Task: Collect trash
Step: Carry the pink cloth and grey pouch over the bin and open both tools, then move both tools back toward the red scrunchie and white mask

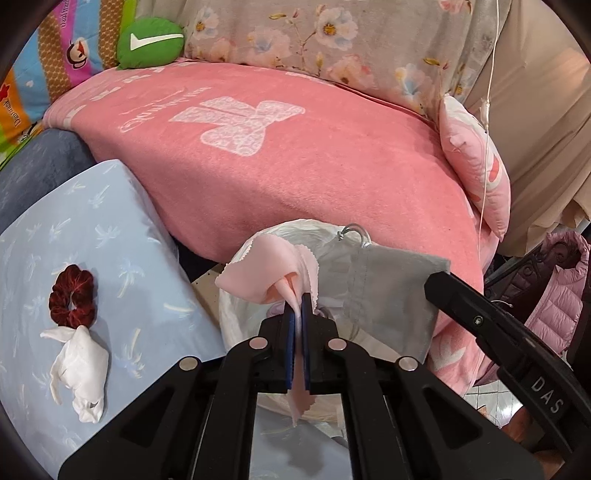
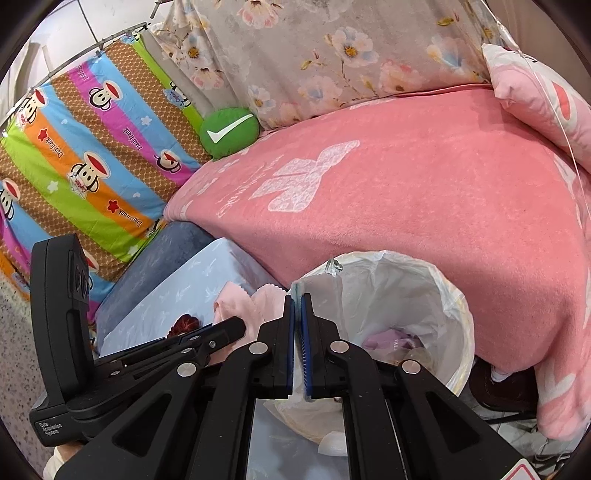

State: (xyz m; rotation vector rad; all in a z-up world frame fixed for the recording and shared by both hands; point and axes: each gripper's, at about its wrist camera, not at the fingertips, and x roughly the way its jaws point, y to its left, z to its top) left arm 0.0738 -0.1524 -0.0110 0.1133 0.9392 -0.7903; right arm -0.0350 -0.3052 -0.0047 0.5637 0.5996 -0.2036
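Observation:
My left gripper (image 1: 298, 297) is shut on a pink cloth (image 1: 258, 277) and holds it over the rim of a white-bagged trash bin (image 1: 236, 317). My right gripper (image 2: 297, 297) is shut on a grey face mask (image 1: 384, 291), pinched by its edge (image 2: 314, 286), and holds it above the same bin (image 2: 424, 295), which has some trash inside. A crumpled white tissue (image 1: 83, 365) and a dark red scrunchie (image 1: 72, 297) lie on the light blue surface (image 1: 147, 258) at the left. The pink cloth also shows in the right wrist view (image 2: 240, 306).
A pink blanket (image 1: 295, 158) covers the bed behind the bin. A green cushion (image 1: 151, 42), a floral pillow (image 1: 332, 33) and a small pink pillow (image 1: 476, 166) lie on it. A striped cartoon cloth (image 2: 92, 155) hangs at the left. A pink jacket (image 1: 557, 295) is at the right.

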